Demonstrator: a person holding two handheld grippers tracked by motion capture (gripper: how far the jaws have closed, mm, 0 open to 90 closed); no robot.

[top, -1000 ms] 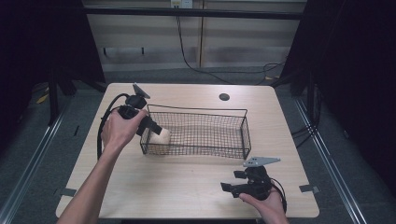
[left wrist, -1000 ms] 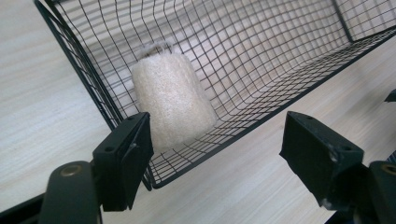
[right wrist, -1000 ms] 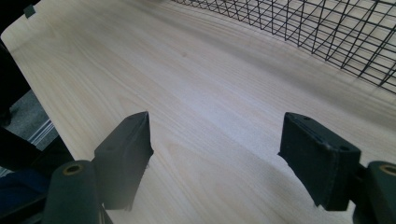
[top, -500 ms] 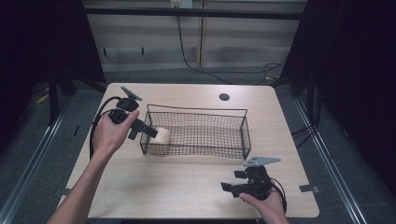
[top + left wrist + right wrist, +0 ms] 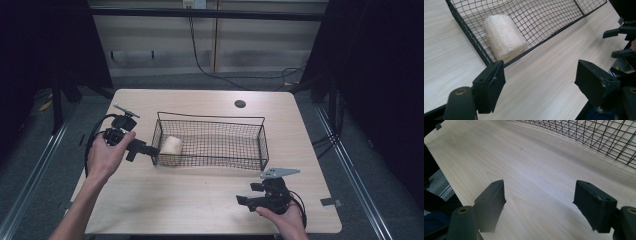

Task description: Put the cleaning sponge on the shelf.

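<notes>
A pale wooden table (image 5: 200, 200) fills the middle of the high view, its rounded corners set against a dark floor and a panelled wall at the top of the frame. At the table's centre stands a long black wire basket (image 5: 215, 142), its length running left to right. Inside it, at the left end, lies a cream-coloured roll (image 5: 171, 147) on its side, close against the end wall. In the left gripper view the roll (image 5: 504, 41) sits in the upper left of the frame behind the mesh of the basket (image 5: 554, 22), near the bottom corner rail.

The left gripper (image 5: 150, 150), held in a hand (image 5: 102, 157) at centre left of the high view, points right at the basket's left end, its tips at the wire and outside it. Its jaws have just been opening and stand apart with nothing between them; in its own view only bare tabletop shows in the gap, and the left gripper (image 5: 539, 82) is released. A black cable loops from it toward the table's left edge.

The right gripper (image 5: 247, 202) rests low at the lower right of the high view, in a hand (image 5: 282, 222) near the table's front edge, well apart from the basket. Its jaws are spread wide over bare wood in the right gripper view (image 5: 539, 200), grasping nothing. A small dark hole (image 5: 240, 104) marks the tabletop at upper centre.
</notes>
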